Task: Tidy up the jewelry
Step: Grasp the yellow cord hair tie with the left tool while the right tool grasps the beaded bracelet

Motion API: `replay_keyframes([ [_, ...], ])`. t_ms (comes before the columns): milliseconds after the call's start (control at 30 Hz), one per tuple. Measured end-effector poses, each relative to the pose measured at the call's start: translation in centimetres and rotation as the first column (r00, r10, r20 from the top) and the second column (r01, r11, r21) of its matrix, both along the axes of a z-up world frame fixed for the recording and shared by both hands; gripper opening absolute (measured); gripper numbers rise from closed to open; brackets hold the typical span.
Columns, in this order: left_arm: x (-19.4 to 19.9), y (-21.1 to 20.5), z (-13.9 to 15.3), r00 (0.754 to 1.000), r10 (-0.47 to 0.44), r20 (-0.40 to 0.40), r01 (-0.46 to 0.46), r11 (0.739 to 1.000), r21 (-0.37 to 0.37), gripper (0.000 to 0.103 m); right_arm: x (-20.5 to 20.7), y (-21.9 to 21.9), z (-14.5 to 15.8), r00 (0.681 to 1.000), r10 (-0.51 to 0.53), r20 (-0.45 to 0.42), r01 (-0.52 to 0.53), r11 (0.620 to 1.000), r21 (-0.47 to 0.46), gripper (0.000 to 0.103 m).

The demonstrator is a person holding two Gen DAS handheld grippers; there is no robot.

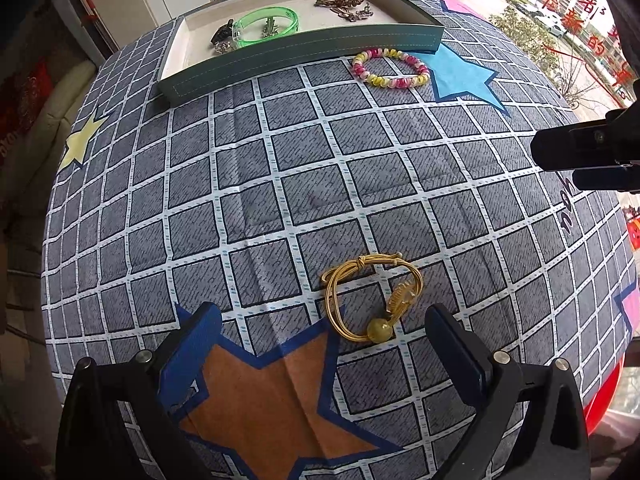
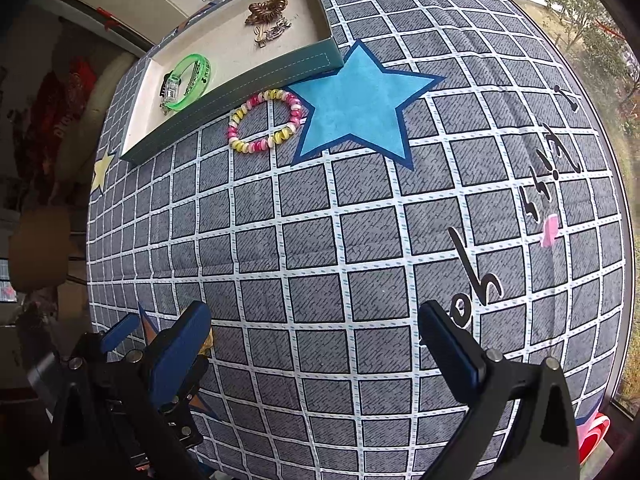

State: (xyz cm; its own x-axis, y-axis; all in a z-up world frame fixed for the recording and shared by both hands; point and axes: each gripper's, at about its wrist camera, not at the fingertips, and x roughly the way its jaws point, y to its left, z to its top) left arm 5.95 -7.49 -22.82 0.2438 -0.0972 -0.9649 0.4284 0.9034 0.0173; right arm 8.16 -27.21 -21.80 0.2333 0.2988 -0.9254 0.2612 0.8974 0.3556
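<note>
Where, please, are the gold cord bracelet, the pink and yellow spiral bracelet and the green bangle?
gold cord bracelet (image 1: pixel 370 299), left wrist view, on its amber charm.
pink and yellow spiral bracelet (image 2: pixel 256 146), right wrist view, on its lower coils.
green bangle (image 1: pixel 245 41), left wrist view, on its front band.

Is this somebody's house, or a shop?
Probably a home. The table wears a star-patterned cloth, a tray holds personal bracelets, and a big window looks onto trees and apartment blocks.

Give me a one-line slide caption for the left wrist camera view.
Open left gripper hovers by a gold cord bracelet on the checked cloth; a beaded bracelet lies outside the jewelry tray.
</note>
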Motion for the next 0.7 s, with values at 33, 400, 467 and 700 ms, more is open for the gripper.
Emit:
replay_keyframes([
  [33,0.0,-0.1,-0.1,1.000,-0.003,-0.001,0.003,1.000,0.000,0.103,0.0,0.1,-0.1,1.000,0.000,-0.002,0.000,1.000,-0.002,0.103],
  [400,0.7,-0.3,-1.4,1.000,0.010,-0.006,-0.010,1.000,0.013,0.103,0.4,0.2,-0.6,1.000,-0.001,-0.021,0.001,1.000,-0.018,0.103],
  [467,0.9,-0.5,-1.9,1.000,0.006,-0.010,-0.006,1.000,0.006,0.102,0.5,0.2,-0.7,1.000,-0.001,-0.023,0.000,1.000,-0.020,0.103],
  [700,1.4,-1.4,-2.2,1.000,-0.009,-0.013,0.008,0.999,-0.041,0.087,1.8,0.5,-0.7,1.000,0.004,-0.012,-0.005,0.999,-0.037,0.103],
])
